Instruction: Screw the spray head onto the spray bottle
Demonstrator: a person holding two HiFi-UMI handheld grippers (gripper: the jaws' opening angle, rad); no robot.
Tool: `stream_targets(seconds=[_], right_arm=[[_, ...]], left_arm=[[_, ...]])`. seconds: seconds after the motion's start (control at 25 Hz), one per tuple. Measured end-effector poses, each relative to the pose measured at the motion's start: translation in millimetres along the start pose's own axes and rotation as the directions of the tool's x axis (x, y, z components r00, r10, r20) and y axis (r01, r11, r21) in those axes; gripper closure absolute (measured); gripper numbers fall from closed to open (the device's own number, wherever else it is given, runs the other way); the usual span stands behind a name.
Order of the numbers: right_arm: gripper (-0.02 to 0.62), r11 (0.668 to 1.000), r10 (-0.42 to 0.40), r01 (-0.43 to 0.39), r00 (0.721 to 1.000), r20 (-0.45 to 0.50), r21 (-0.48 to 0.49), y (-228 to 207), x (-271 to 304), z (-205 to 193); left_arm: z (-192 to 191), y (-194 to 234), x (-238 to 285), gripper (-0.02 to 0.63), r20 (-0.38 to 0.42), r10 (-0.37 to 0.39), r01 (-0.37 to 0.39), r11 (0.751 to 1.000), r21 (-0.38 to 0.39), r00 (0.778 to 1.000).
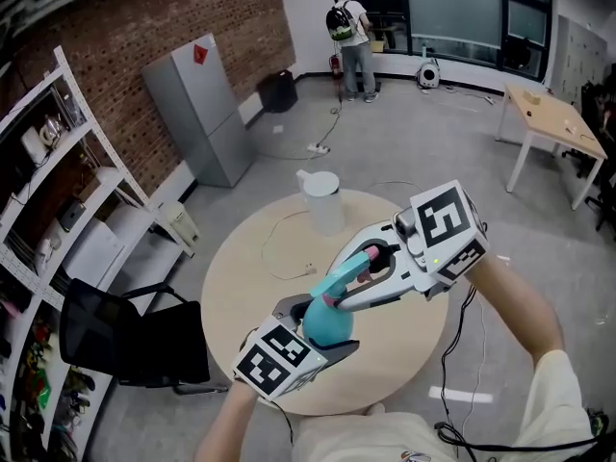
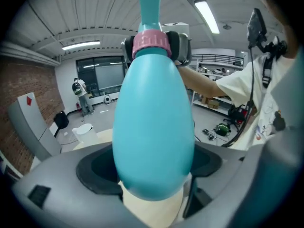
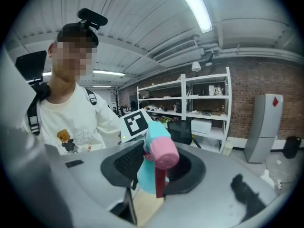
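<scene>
While you hold both tools over the round pale wooden table (image 1: 241,287), its top is the biggest thing below you, and it lies under both grippers in the head view. Beyond its far left edge a tall grey metal cabinet (image 1: 202,114) stands against the brick wall. A black chair (image 1: 125,340) sits just beside the table's near left rim.

Your left gripper (image 1: 318,327) comes in from the bottom of the head view with its marker cube nearest you. Its jaws are spread wide and clamped on the fat lower body of the teal egg-shaped plastic spray bottle (image 2: 153,122). The bottle is clear of the tabletop and tilted, its base toward you and its neck pointing up and away to the right.

Your right gripper (image 1: 337,296) reaches in from the right. Its jaws are partly closed and grip the teal and pink plastic spray head (image 1: 354,268). The left gripper view shows the two dark pads flanking the pink ribbed collar (image 2: 152,44) at the top of the bottle's neck, with the teal stem rising above it. In the right gripper view the head's pink end faces the camera, with the teal body behind it. You cannot tell from any view how far the collar is turned down onto the neck.

A white plastic jug (image 1: 322,200) stands upright near the table's far edge, well apart from both tools. A thin pale cable (image 1: 279,248) curls on the tabletop between it and the bottle.
</scene>
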State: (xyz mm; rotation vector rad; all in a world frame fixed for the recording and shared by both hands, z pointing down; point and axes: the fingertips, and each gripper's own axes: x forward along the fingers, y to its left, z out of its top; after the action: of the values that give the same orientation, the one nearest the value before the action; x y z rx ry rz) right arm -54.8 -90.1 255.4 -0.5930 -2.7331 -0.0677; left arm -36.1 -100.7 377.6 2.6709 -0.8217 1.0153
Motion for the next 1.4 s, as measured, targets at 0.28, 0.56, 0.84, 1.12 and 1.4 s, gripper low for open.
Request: stream_targets(seconds=[0.28, 0.56, 0.84, 1.12, 1.4], right_arm=[[0.463, 0.961, -0.255, 0.264, 0.961, -0.103, 0.082, -37, 11, -21], [0.463, 0.851, -0.480, 0.491, 0.871, -0.103, 0.186, -62, 22, -19], [0.462, 0.815, -0.542, 0.544, 0.838, -0.069, 0.202, -61, 20, -17], [0.452, 0.817, -0.543, 0.542, 0.838, -0.054, 0.197, -55, 22, -17], [0.382, 0.842, -0.516, 0.514, 0.856, -0.032, 0.163, -43, 23, -8]], left_arm=[[-15, 42, 21, 0.180, 0.019, 0.239, -0.235, 0.965, -0.119, 0.971], [-21, 79, 15, 0.179, 0.034, 0.476, -0.456, 0.859, -0.233, 0.879], [-16, 79, 14, 0.181, 0.063, 0.525, -0.486, 0.822, -0.297, 0.849], [-7, 70, 16, 0.180, 0.111, 0.485, -0.432, 0.845, -0.314, 0.868], [-2, 67, 9, 0.179, 0.144, 0.442, -0.387, 0.872, -0.299, 0.885]])
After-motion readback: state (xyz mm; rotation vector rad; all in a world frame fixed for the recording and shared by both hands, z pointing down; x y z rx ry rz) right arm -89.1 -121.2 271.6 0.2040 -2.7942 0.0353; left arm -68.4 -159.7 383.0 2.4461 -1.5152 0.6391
